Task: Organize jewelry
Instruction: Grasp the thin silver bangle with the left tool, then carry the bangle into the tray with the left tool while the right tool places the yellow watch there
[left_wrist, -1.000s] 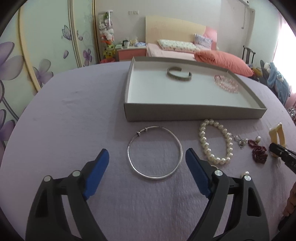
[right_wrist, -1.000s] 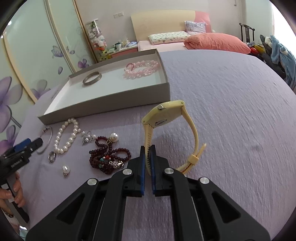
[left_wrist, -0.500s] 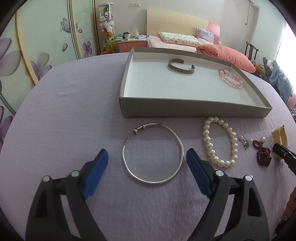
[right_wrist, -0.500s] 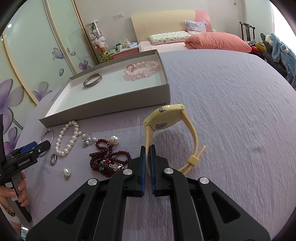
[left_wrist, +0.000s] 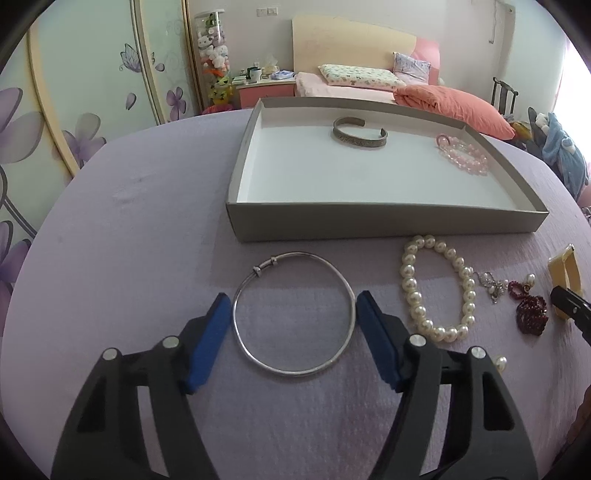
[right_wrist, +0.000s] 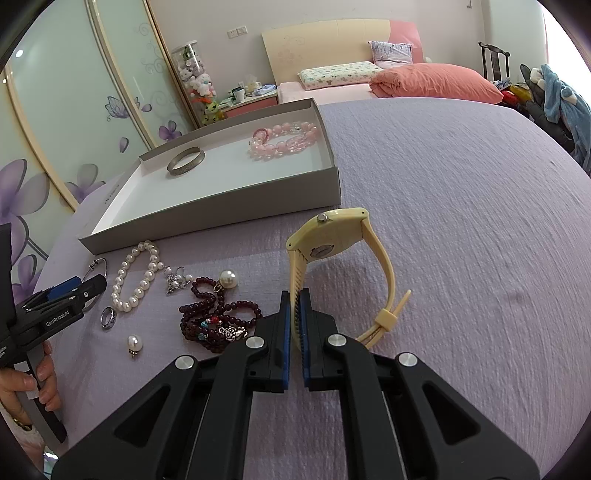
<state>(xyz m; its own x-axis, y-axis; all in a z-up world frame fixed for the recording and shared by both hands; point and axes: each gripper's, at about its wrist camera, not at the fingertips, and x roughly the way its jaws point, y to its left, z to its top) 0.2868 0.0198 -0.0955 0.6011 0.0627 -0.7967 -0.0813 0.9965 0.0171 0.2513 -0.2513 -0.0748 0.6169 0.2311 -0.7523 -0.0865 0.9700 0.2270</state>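
Observation:
A thin silver bangle lies flat on the purple cloth. My left gripper is open, its blue pads on either side of the bangle, close to its rim. My right gripper is shut on the strap of a yellow watch that stands on the cloth. The grey tray with a white floor holds a metal cuff and a pink bead bracelet. A pearl bracelet, dark red beads, a ring and loose pearls lie in front of the tray.
A small silver charm lies between the pearl bracelet and the red beads. A bed with an orange pillow, a nightstand and a flowered wardrobe stand beyond the table.
My left gripper has moved forward and its jaws have narrowed, so the pads now flank the silver bangle closely. My right gripper and the watch have barely moved.

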